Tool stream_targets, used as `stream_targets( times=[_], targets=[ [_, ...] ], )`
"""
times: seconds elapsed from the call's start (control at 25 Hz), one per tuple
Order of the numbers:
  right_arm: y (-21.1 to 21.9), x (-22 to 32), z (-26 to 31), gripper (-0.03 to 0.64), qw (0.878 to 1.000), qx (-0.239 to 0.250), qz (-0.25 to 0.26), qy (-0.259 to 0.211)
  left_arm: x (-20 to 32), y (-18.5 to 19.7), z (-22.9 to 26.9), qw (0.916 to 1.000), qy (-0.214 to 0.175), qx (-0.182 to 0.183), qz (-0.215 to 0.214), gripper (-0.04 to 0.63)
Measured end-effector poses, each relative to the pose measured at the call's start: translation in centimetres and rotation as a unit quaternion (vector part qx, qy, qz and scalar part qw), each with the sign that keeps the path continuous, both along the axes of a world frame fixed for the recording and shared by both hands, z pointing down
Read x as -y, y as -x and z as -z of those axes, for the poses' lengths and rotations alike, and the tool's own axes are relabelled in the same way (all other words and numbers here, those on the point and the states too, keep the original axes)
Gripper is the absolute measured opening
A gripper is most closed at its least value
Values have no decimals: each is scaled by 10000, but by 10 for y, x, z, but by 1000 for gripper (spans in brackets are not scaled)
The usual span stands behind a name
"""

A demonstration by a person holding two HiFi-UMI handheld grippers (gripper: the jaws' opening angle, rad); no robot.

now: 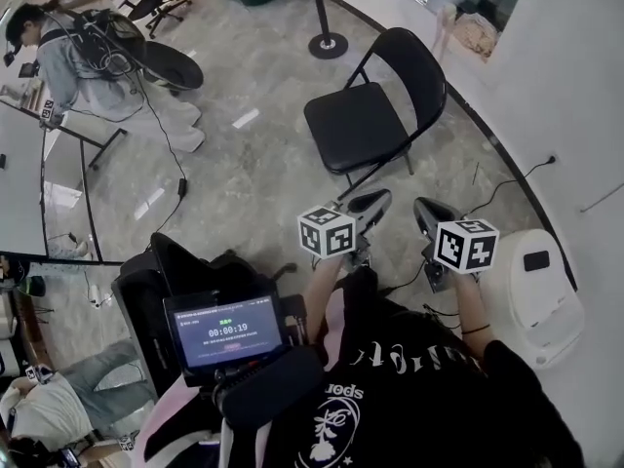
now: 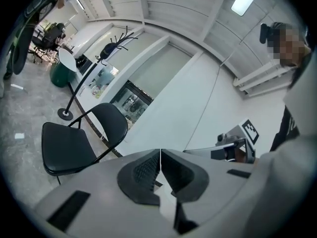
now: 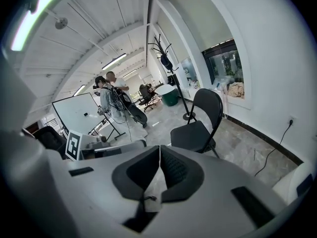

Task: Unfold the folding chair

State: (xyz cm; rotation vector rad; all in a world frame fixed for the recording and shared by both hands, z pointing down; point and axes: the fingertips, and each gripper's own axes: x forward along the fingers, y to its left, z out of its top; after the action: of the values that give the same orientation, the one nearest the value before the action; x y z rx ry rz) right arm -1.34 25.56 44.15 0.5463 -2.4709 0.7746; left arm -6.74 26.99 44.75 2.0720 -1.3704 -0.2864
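Observation:
The black folding chair (image 1: 375, 100) stands unfolded on the marble floor, seat flat and backrest upright, ahead of both grippers. It also shows in the left gripper view as the chair (image 2: 79, 143) at lower left and in the right gripper view as the chair (image 3: 198, 123) at centre right. My left gripper (image 1: 375, 201) is shut with nothing between its jaws, a short way in front of the chair's near legs. My right gripper (image 1: 429, 211) is shut and empty too, beside the left one and apart from the chair.
A stanchion post with a round base (image 1: 327, 42) stands behind the chair. A white curved wall (image 1: 546, 86) runs along the right, with a white bin (image 1: 531, 291) by my right arm. A person (image 1: 88, 57) works near a whiteboard (image 1: 19, 183) at left. Cables (image 1: 171, 154) lie on the floor.

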Motion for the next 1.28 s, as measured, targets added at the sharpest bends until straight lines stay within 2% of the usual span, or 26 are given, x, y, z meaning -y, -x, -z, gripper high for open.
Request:
stream_targets(
  times=[0.12,0.32,0.6,0.88,1.28],
  targets=[
    [-32,-20,-4,21,9999,103,-95,60,-16,-35,2,9999,-23,147,-76,9],
    [-79,-50,-5,21,9996,248,-137,97,-47,-83,7,9996,-55,289,39,9],
    [-123,-82,-3,21,9990,411,-147,65,-84,-137,5,9991,-30,419,-14,9],
    [-139,-102,6,20,9988,475,-86,-57,-98,-156,12,9984,-99,562,-36,9],
    [-153,-107,16,20,9982,545,-122,-201,-106,-156,22,9977,-247,594,199,9]
  ],
)
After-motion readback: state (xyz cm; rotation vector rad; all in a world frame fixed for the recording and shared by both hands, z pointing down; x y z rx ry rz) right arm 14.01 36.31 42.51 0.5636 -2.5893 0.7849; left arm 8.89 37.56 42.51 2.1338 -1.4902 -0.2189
